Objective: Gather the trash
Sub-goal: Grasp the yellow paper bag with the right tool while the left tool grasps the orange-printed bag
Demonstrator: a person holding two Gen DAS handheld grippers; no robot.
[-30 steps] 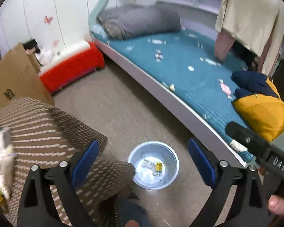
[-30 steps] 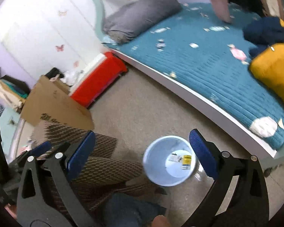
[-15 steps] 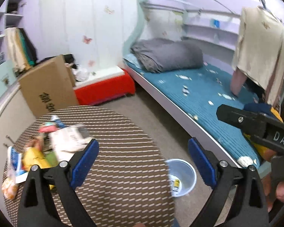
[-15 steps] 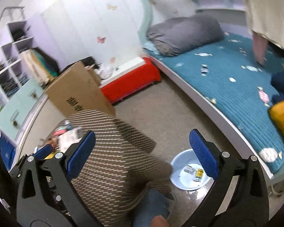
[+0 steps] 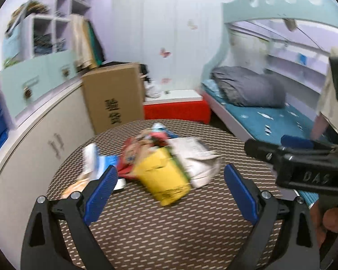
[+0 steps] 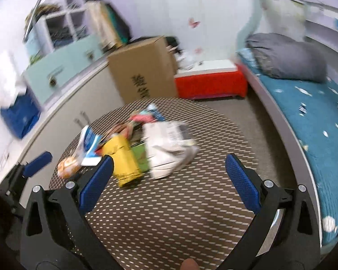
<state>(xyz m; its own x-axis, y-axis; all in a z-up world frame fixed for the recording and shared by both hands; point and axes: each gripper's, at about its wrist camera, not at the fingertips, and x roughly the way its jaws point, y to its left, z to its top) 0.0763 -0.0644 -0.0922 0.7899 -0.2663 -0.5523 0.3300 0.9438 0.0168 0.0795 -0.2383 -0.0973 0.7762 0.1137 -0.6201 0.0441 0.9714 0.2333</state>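
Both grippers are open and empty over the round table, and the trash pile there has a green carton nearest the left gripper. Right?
Not quite. In the left wrist view the carton nearest the left gripper is yellow, not green. The rest holds: both the left and right gripper are open and empty over the round table.

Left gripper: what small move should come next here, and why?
Probably ease the left gripper forward and down onto the yellow packet: its jaws are open and empty, and that packet lies nearest, at the front of the trash pile on the round table.

Both views have swung up from the floor basin to the trash pile (image 5: 160, 157) on the round table (image 6: 180, 213).
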